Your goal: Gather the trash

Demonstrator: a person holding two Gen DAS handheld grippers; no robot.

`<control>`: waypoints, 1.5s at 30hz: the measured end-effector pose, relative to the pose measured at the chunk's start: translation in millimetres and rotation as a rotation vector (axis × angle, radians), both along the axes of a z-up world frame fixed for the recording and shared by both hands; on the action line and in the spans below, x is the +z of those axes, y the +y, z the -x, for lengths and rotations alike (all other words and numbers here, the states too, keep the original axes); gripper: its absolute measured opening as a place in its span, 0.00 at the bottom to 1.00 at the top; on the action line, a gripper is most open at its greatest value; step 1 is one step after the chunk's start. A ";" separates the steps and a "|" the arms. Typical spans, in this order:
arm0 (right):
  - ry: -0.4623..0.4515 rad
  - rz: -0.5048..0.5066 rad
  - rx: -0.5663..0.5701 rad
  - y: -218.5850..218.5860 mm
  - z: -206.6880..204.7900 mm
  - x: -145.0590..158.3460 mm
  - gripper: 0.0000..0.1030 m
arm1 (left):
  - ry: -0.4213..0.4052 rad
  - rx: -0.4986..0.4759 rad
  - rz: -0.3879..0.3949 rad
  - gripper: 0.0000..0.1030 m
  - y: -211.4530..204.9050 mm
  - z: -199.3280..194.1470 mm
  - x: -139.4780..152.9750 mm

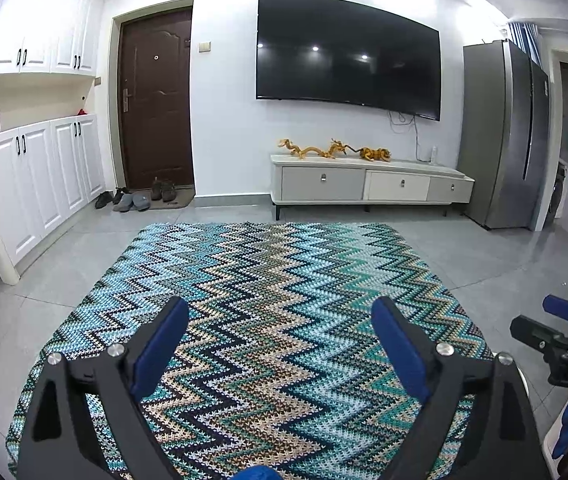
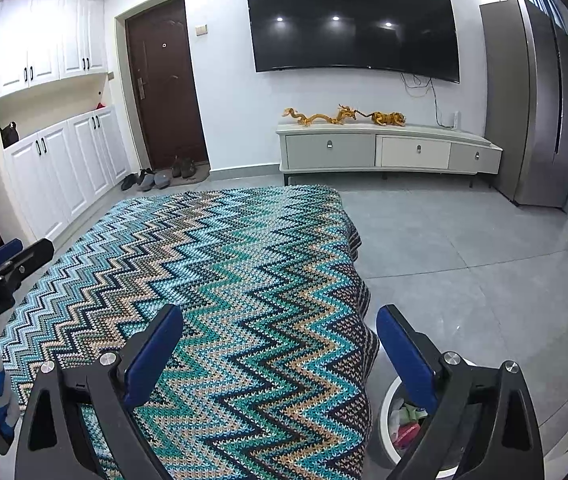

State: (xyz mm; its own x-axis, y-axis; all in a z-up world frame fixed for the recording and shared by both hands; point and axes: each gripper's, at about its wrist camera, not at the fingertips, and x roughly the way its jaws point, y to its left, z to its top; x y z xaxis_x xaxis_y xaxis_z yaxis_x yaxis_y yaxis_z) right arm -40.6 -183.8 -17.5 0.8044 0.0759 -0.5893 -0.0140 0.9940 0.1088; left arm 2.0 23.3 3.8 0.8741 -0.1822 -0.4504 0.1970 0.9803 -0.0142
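The left tool (image 1: 280, 320) is released, its blue-padded fingers (image 1: 160, 348) spread wide with nothing between them, above the near end of the bench (image 1: 268, 280), which is draped in a teal, tan and black zigzag knit cloth. The right tool (image 2: 280, 328) is likewise spread and grasping nothing, over the bench's near right corner, where the cloth hangs over the edge. Each tool shows at the edge of the other's view, so the two are side by side.

Below the right tool's right finger, on the floor just beside that corner, stands a white round trash bin (image 2: 387, 396) with crumpled trash (image 2: 403, 424) inside, pale, green and red pieces. The finger hides part of the bin's opening.

No loose items show on the cloth in either view.

Beyond the bench's far edge lies grey tiled floor (image 2: 463, 240). Against the far white wall stands a low white TV cabinet (image 1: 367, 180) with three drawers, bearing golden dragon and tiger figures (image 1: 331, 150), under a wall-mounted television (image 1: 347, 52). To the right is a grey refrigerator (image 1: 503, 132); to the left a dark brown door (image 1: 156, 100) with shoes (image 1: 136, 198) at its foot, then white cupboards (image 1: 44, 172).
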 end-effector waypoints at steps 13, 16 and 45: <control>0.006 -0.001 -0.001 -2.8 -0.6 -3.3 0.95 | -0.045 0.000 0.047 1.00 6.1 9.4 9.7; 0.008 0.001 0.000 -2.0 0.2 -4.7 0.95 | -0.059 0.015 0.048 1.00 6.9 11.4 12.5; 0.015 -0.007 -0.019 -4.8 1.9 -13.3 0.98 | -0.027 0.054 -0.014 1.00 6.1 11.0 -3.0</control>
